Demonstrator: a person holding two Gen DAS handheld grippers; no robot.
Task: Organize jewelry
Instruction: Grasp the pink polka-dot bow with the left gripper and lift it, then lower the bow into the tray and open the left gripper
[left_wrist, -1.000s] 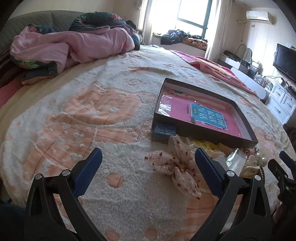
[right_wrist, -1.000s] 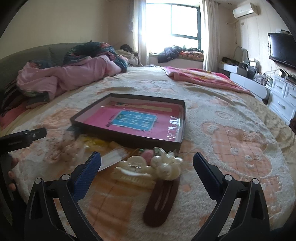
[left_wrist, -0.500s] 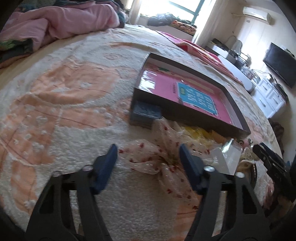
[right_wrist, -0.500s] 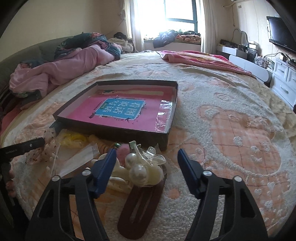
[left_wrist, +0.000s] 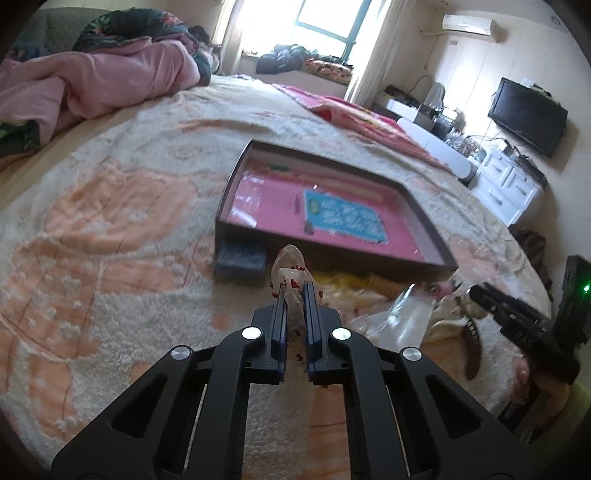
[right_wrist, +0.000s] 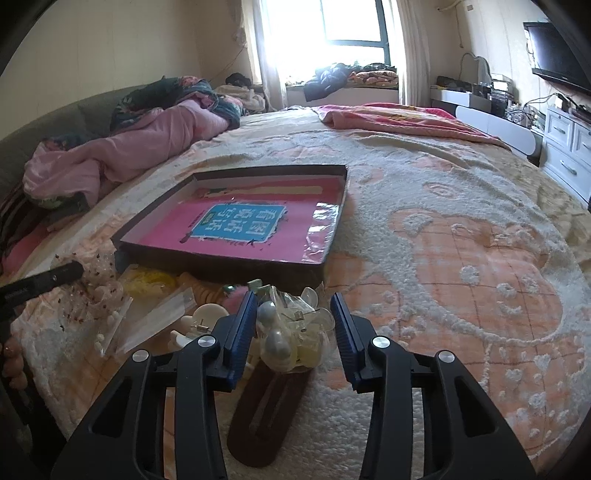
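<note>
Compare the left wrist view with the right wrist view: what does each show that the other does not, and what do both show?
Only the left wrist view shows the left tongs pinched shut on the sheer dotted bow, and a small dark blue box against the tray. Only the right wrist view shows the right tongs open around the pearl hair clip, above a brown barrette. Both show the pink-lined tray on the bed.

Left black plastic two-finger tool (left_wrist: 294, 291): blue ribbed pads (left_wrist: 279, 325), silver round screws on angular arms. Right black plastic two-finger tool (right_wrist: 293, 310): same build. Green indicator light glows at right edge of left view. Bare fingertips (right_wrist: 11, 354) at left edge of right view.
</note>
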